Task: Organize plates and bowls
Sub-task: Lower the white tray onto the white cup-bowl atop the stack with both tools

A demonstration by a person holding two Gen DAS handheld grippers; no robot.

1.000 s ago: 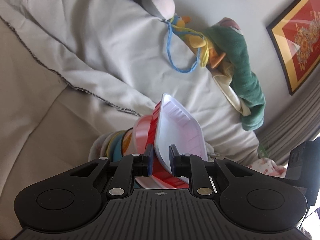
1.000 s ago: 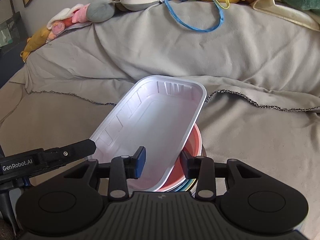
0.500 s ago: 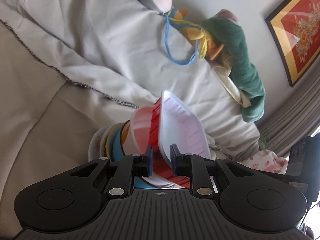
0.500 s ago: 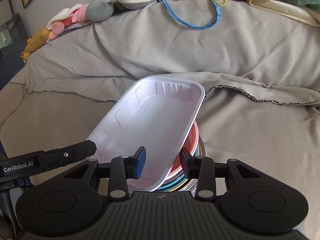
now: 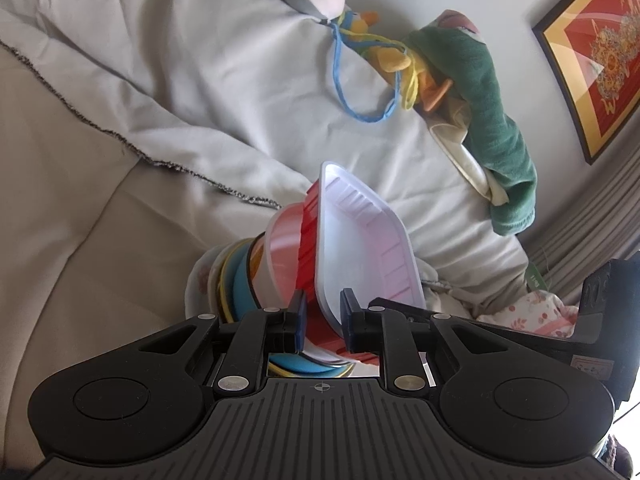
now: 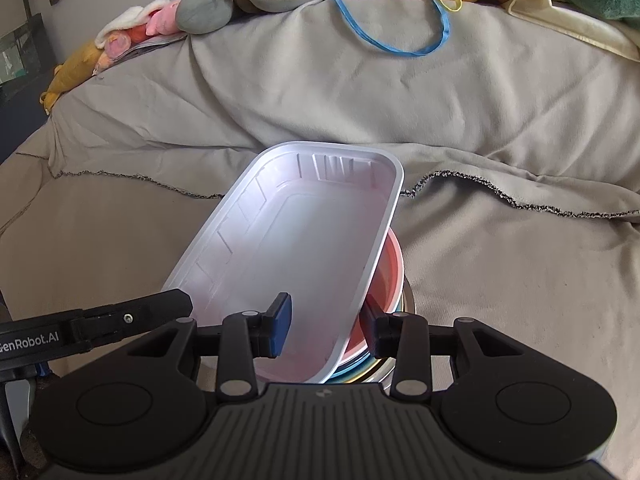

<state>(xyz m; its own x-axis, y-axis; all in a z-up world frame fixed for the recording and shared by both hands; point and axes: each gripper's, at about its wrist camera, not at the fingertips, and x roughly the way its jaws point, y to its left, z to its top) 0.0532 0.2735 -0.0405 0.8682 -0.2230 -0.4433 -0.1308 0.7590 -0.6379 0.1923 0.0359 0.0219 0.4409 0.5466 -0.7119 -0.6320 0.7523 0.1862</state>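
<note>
Where the bed's grey blanket (image 6: 500,120) sags, one white rectangular tray (image 6: 304,248) leans on one stack of round bowls (image 5: 256,280) (pink on top, blue and yellow beneath). Left tool (image 5: 323,320), jaws closing, straddles the tray's red-backed rim; right tool (image 6: 326,328) clamps its near edge. Plush toys (image 6: 168,20), one blue cord (image 6: 400,46) and one green towel (image 5: 492,120) crowd behind.

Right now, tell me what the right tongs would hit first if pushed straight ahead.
The white tray: its side wall already sits between the right tongs, so there is no free path. Beyond it lies the grey sofa cover, though depth is unclear.
</note>
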